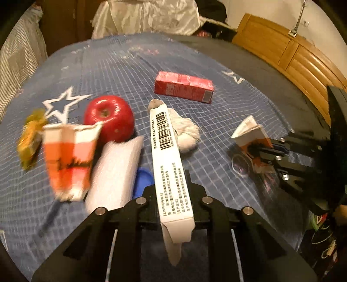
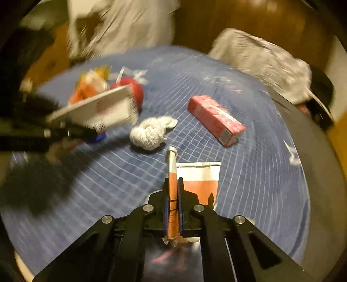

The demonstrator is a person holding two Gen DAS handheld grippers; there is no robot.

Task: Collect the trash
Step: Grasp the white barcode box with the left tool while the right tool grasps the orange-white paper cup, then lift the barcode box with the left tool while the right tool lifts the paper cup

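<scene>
My left gripper [image 1: 171,184] is shut on a long white carton with a barcode [image 1: 167,156] and holds it above the table; it also shows in the right wrist view [image 2: 95,108]. My right gripper [image 2: 173,191] is shut on a flattened orange and white paper cup [image 2: 172,191], seen from the side in the left wrist view [image 1: 251,138]. On the blue checked cloth [image 1: 121,73] lie a red carton [image 1: 184,86], a white crumpled tissue [image 1: 186,132], a second orange and white paper cup [image 1: 69,160], a white wrapper [image 1: 115,171] and a yellow wrapper [image 1: 30,138].
A red apple [image 1: 109,118] sits beside the cup. A blue lid [image 1: 143,180] lies under my left gripper. A wooden cabinet [image 1: 292,54] stands to the right, white draped fabric [image 1: 147,17] behind the table. The dark table edge [image 1: 249,63] curves along the right.
</scene>
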